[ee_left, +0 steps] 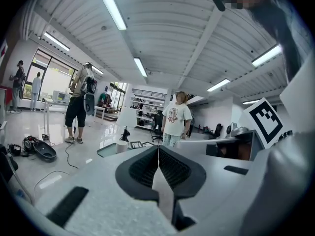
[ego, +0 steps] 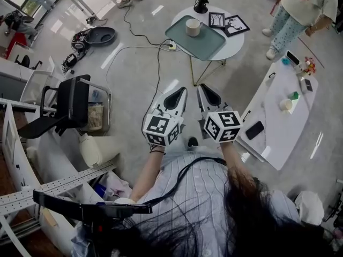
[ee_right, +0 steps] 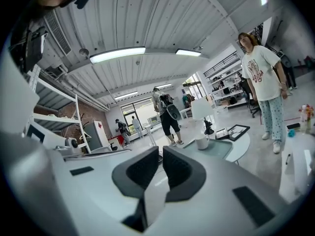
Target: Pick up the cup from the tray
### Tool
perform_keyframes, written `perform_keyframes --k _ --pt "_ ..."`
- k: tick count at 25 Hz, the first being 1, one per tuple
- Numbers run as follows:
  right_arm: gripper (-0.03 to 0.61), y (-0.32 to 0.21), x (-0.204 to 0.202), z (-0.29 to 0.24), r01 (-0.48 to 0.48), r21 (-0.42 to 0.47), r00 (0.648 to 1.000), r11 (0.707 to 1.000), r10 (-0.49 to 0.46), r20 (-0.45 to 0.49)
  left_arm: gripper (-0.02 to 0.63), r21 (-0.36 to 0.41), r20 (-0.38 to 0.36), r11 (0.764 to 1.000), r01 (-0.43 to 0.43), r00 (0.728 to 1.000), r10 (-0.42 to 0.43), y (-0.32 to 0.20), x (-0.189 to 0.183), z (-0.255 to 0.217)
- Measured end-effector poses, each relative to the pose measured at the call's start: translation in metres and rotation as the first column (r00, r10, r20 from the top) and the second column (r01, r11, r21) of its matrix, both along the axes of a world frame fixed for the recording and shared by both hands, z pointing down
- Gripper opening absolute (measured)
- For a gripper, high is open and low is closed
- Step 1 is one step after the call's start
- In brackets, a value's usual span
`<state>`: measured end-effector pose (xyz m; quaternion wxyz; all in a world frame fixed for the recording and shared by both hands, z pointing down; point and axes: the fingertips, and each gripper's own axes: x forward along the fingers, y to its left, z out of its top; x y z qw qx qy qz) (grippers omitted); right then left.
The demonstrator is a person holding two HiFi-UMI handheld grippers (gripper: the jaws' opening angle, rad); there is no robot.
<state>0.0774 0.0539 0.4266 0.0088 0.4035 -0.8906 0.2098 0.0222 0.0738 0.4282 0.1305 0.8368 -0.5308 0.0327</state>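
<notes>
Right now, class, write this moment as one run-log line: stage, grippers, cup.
stage: cup not yet reached | left gripper: shut, empty | right gripper: shut, empty | cup: upright on tray on round table, untouched

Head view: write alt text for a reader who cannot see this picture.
A person holds the left hand-held gripper and right hand-held gripper, both shut and empty, side by side above a grey floor. Ahead, untouched, a white cup stands on a grey-green tray on a round white table.
</notes>
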Motion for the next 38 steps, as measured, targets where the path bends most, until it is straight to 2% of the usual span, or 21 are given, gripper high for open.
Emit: perform_keyframes --k 8,18,27,38 --pt "0.043 -0.026 -0.004 0.009 -0.016 -0.015 1.000 1.000 0.016 -0.001 0.014 -0.005 -0.003 1.000 -0.018 1.000 0.018 -0.027 -0.006 0.007" --pt "0.043 -0.096 -0.034 0.020 -0.051 -0.042 0.999 0.998 0.050 -0.020 0.014 -0.023 -0.026 0.999 -0.026 0.999 0.025 -0.099 -0.047 0.014" --pt "0.043 -0.170 -0.073 0.023 -0.109 -0.066 0.993 0.992 0.106 -0.051 0.014 -0.039 -0.049 0.995 -0.095 0.994 0.093 -0.184 -0.087 0.014" --pt "0.043 -0.241 -0.111 0.032 -0.193 -0.091 0.980 0.977 0.188 -0.069 0.014 -0.062 -0.056 0.982 -0.177 0.983 0.173 -0.259 -0.131 0.020"
